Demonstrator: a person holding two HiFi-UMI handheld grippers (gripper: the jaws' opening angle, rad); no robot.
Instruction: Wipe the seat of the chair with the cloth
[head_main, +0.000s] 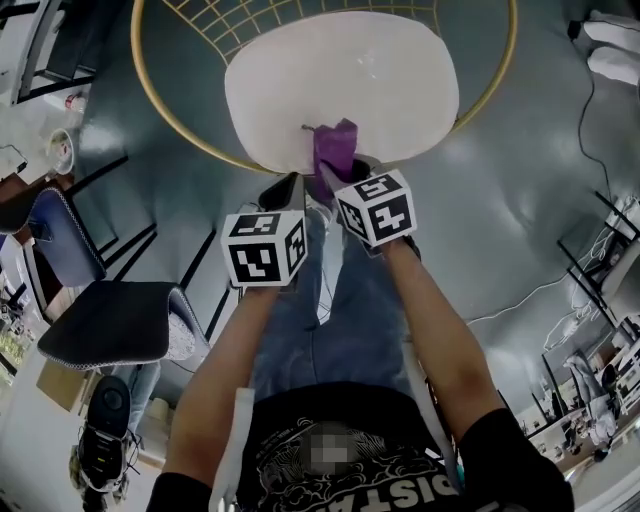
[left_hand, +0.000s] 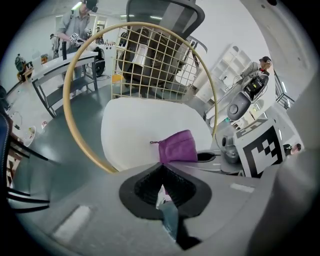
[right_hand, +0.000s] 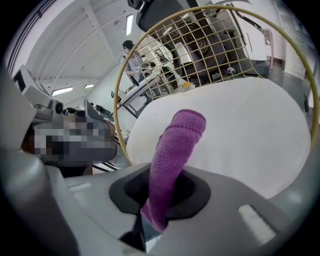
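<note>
While R tool (right_hand: 161, 192) is clamped on cloth (right_hand: 176, 150) at seat (head_main: 340, 80) front edge, L tool (left_hand: 162, 186) sits closed, empty; wipe looks barely started, most of seat left.

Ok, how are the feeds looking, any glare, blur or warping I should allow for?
Head view: dim overall, the white seat nearly blown out, soft sheen on the floor. Left gripper view: strong fisheye bows the gold rim, corners black. Right gripper view: the cloth is sharp, its knit readable; same fisheye warp.
</note>
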